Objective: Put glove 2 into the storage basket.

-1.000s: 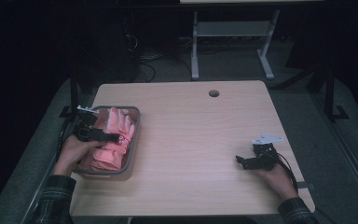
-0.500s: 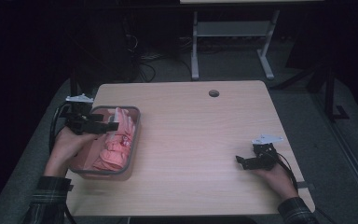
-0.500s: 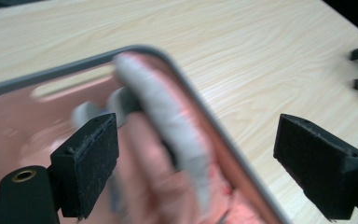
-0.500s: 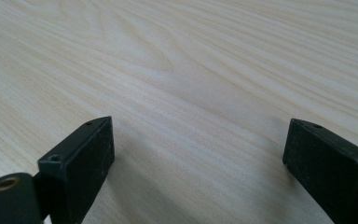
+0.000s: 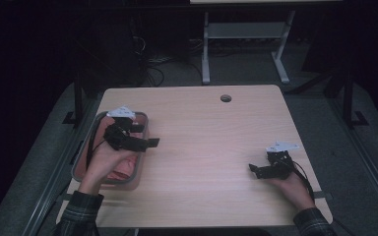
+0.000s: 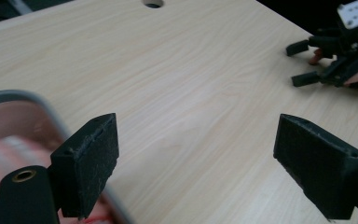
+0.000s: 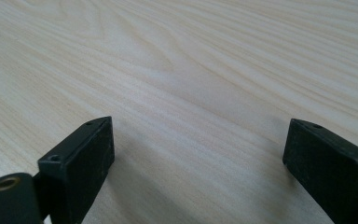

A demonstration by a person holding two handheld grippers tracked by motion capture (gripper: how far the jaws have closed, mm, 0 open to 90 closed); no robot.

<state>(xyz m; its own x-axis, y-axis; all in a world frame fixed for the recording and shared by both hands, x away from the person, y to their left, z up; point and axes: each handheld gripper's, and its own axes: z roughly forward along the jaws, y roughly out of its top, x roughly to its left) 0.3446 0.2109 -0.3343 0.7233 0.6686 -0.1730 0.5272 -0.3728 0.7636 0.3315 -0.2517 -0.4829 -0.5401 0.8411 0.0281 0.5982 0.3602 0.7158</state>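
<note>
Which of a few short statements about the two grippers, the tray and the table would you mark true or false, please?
1. The left gripper has its jaws wide open with nothing between them. True.
2. The right gripper is shut on a piece of pink cloth. False: its jaws stand open over bare wood and hold nothing.
3. The pink cloth lies in the grey tray at the table's left side. True.
4. The tray stands in the middle of the table. False: it sits at the left edge.
5. The table has a round hole near its far edge. True.
</note>
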